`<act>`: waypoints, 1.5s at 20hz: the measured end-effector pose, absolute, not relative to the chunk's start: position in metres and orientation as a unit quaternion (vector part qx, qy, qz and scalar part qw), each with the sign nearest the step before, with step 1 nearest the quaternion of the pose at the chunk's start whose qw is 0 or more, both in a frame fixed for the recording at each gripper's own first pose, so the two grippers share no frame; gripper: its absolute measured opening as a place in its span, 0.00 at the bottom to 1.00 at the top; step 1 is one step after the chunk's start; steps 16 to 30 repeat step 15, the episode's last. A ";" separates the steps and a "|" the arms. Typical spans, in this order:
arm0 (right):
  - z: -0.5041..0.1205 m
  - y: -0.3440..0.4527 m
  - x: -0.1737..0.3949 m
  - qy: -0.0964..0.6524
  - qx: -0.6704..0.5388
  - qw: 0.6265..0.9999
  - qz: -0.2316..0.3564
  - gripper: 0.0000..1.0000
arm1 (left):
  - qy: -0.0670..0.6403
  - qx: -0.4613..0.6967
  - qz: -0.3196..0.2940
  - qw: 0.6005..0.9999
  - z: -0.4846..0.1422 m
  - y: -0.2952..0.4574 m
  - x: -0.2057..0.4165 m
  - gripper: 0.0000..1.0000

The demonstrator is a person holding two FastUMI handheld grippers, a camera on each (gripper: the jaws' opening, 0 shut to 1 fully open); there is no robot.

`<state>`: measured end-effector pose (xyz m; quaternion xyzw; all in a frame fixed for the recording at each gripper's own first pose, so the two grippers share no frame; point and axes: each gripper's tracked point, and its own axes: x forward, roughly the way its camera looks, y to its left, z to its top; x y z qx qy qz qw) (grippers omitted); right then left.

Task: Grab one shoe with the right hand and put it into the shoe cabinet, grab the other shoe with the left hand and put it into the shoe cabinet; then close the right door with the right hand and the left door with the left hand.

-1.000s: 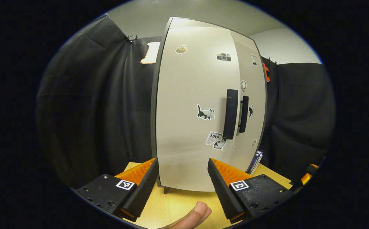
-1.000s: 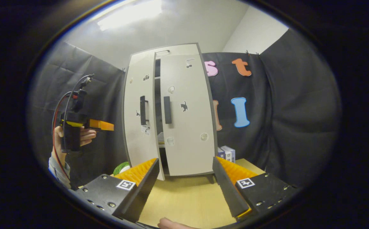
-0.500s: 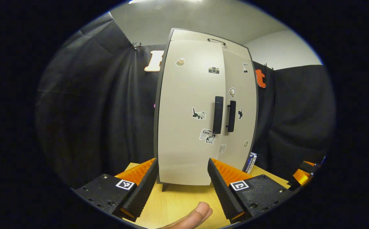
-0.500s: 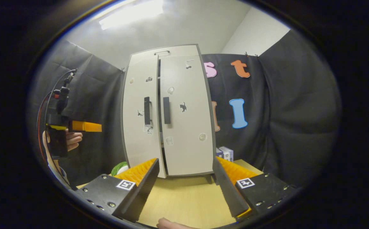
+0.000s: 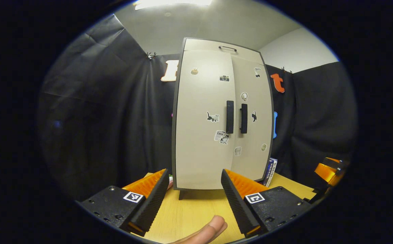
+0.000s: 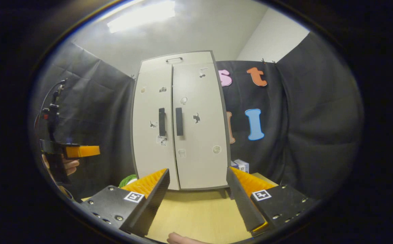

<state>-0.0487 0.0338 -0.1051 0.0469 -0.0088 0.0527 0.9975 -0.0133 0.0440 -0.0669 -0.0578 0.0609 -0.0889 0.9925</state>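
Note:
The pale shoe cabinet [image 5: 216, 159] stands upright on the wooden table [image 5: 196, 210], with both doors flush and its inside hidden. Two dark handles [image 5: 229, 117] sit side by side at the middle seam. In the right gripper view the same cabinet [image 6: 200, 162] is shut, its handles [image 6: 179, 121] close together. My left gripper [image 5: 194, 173] is open, holds nothing, and stands well back from the left door. My right gripper [image 6: 198, 171] is open too, back from the right door. A hand holds the left gripper [image 6: 96, 150] at the far left. The right gripper [image 5: 327, 169] shows at the right edge.
Small boxes [image 6: 240, 165] stand on the table [image 6: 196, 213] against the cabinet's right side, also seen as boxes [image 5: 270, 167]. A green thing [image 6: 128, 178] lies by the cabinet's left foot. A fingertip [image 5: 211, 228] shows at the bottom edge. Black cloth walls surround the table.
The left door has swung fully shut and the gap between the doors has closed. Both grippers have drawn back from the cabinet, so it looks smaller.

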 end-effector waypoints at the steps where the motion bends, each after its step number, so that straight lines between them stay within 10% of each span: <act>1: -0.106 0.035 -0.049 -0.008 0.048 0.997 0.054 0.99 | 0.060 -0.056 -0.088 0.993 -0.068 0.044 -0.019 0.94; 30: -0.103 0.007 -0.050 -0.030 0.069 0.997 0.020 1.00 | 0.038 -0.025 -0.081 0.996 -0.075 0.041 -0.050 0.92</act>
